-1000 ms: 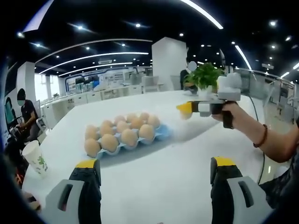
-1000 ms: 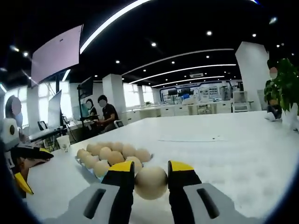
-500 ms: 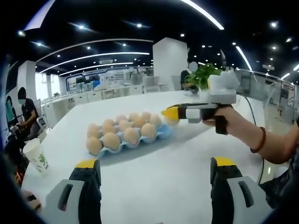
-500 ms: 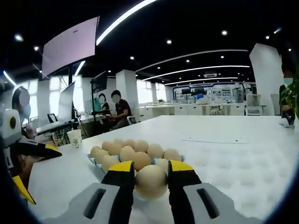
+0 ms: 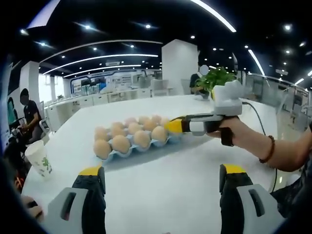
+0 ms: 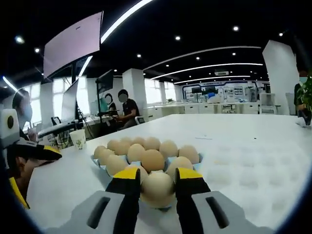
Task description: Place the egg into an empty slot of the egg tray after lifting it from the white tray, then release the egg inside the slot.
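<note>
A blue egg tray (image 5: 168, 140) with several tan eggs lies on the white table. In the left gripper view my right gripper (image 5: 173, 126) comes in from the right, its yellow tips at the tray's near right corner. In the right gripper view that right gripper (image 6: 157, 181) is shut on a tan egg (image 6: 157, 188), just over the tray's (image 6: 199, 157) nearest edge. My left gripper (image 5: 158, 176) stands open over bare table, well short of the tray. In the right gripper view the left gripper (image 6: 29, 158) shows at the far left edge.
A paper cup (image 5: 39, 159) stands near the table's left edge, seen too as a paper cup (image 6: 78, 139) in the right gripper view. A potted plant (image 5: 214, 80) stands at the far side. People sit at desks beyond the table. A hand with a bracelet (image 5: 265, 148) holds the right gripper.
The right gripper has carried the egg leftward and down, from well clear of the tray to its near corner. The left gripper has stayed open and nearly still.
</note>
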